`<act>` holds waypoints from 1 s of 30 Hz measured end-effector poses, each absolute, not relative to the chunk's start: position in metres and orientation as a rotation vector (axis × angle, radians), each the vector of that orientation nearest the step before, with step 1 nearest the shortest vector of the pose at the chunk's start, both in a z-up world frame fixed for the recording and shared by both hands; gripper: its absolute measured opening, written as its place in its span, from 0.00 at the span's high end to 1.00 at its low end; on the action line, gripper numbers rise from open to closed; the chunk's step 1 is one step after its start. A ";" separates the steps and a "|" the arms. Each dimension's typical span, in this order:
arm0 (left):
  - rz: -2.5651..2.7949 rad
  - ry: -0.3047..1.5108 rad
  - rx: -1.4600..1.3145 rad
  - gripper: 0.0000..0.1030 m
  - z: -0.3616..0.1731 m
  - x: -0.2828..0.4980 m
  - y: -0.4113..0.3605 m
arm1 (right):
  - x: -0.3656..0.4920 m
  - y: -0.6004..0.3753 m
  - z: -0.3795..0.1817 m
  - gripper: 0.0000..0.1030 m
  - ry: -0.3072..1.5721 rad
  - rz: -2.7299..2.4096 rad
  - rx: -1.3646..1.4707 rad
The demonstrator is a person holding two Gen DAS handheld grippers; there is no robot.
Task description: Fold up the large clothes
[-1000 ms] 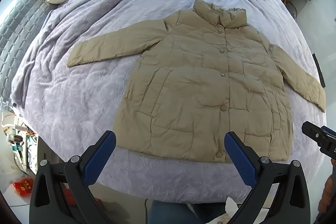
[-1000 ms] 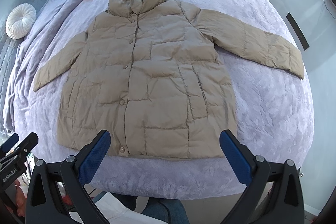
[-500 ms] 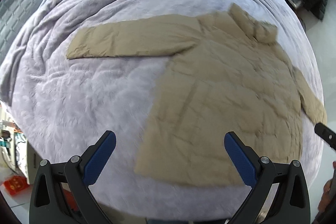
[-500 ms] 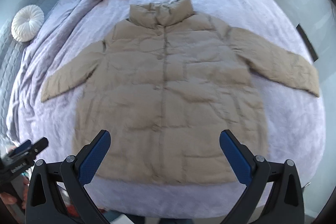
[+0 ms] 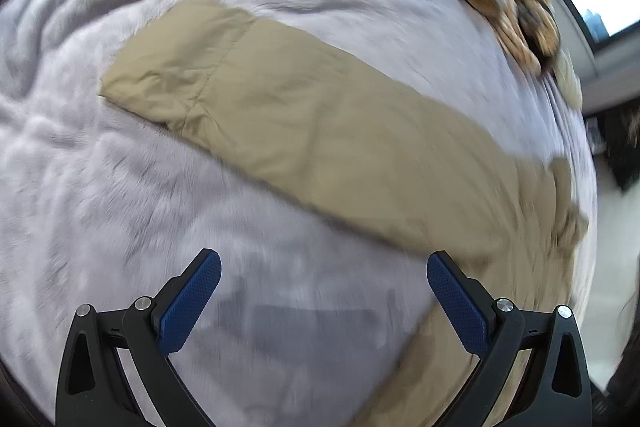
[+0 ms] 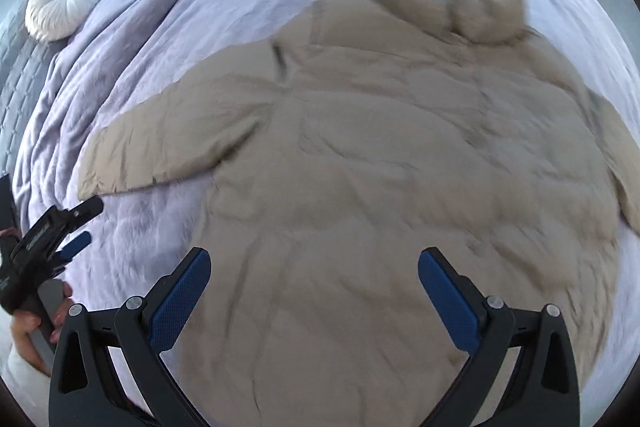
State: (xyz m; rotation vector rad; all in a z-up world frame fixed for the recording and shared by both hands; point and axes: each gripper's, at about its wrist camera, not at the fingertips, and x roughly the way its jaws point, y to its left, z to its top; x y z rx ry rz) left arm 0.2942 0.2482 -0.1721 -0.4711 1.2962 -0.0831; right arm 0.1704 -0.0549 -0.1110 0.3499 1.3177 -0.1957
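Both hand-held grippers, left (image 5: 323, 279) and right (image 6: 313, 273), hung wide and empty over the coat (image 6: 380, 163) lying flat on the bed (image 5: 100, 207), where a shallow pinch of its seemingly puffy sleeve (image 5: 304, 115) might slip.

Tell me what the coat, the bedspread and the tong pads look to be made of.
Coat: thin matte tan shell, likely padded nylon or polyester; it puffs and creases softly.
Bedspread: lilac fabric, seemingly plush or brushed; fuzzy nap, soft folds.
Pads: blue, probably rubber or textured plastic; a fine dotted grip pattern shows.
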 end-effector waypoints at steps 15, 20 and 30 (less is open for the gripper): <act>0.034 1.166 -0.427 0.28 -0.234 0.362 0.268 | 0.285 -0.042 -0.183 0.79 1.188 -0.116 0.358; -0.080 1.133 -0.477 0.91 -0.219 0.368 0.276 | 0.285 -0.036 -0.208 0.80 1.206 -0.146 0.321; -0.348 0.926 -0.322 0.92 -0.117 0.352 0.206 | 0.282 -0.052 -0.225 0.80 1.191 -0.129 0.414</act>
